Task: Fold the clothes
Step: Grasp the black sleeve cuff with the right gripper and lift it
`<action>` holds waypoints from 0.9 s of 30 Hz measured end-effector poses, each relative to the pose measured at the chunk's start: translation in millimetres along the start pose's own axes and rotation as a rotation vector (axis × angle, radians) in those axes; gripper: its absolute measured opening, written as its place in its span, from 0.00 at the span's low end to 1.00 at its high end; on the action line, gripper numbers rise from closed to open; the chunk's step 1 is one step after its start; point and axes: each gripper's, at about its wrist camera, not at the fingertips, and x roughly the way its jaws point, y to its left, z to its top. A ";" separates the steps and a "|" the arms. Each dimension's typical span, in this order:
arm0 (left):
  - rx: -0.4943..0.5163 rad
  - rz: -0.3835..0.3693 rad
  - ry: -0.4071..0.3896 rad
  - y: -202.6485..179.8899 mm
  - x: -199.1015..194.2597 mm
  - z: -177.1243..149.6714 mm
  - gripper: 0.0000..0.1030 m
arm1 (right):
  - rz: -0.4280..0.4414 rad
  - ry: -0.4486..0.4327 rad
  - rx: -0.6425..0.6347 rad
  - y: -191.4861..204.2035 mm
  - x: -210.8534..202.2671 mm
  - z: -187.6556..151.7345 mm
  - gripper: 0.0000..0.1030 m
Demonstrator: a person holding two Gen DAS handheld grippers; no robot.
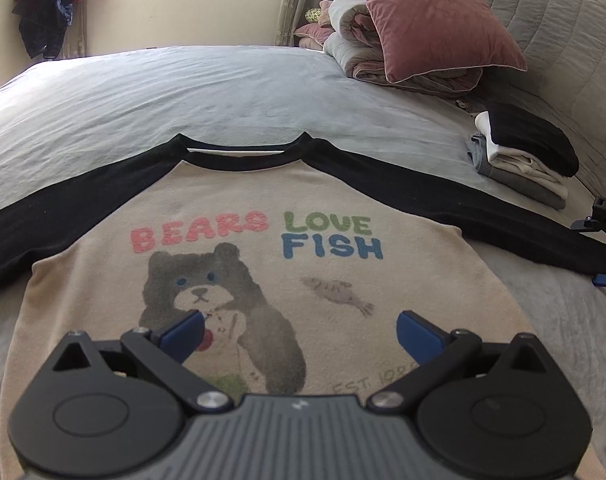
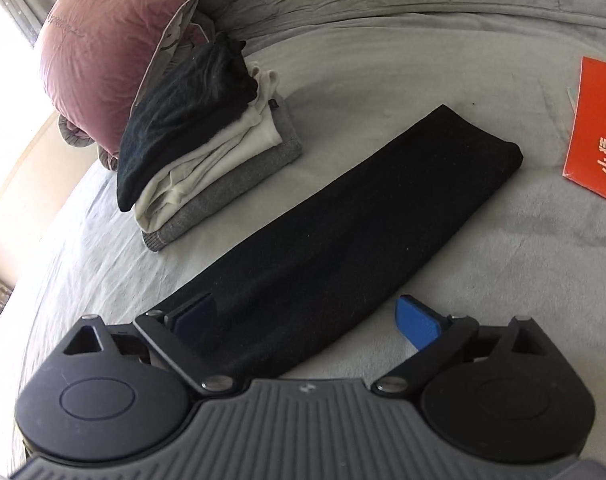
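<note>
Bed [image 1: 183,92]; both grippers seemingly empty, agape.

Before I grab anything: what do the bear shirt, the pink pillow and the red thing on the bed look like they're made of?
Bear shirt: soft, matte knit, likely cotton jersey; the print looks faded into the cloth. Pink pillow: velvety fabric, with a slight sheen and crushed shading. Red thing: flat, stiff and sharp-edged, probably paper or card, an envelope perhaps.

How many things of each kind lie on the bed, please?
Spread shirt: 1
Stack of folded clothes: 1
Pink pillows: 1
Bundled quilts: 1
Red packet: 1
Total: 5
</note>
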 end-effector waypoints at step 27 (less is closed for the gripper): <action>-0.280 0.060 -0.031 75.8 -8.8 20.8 0.99 | 0.095 -0.112 -0.223 75.9 -25.8 -8.0 0.11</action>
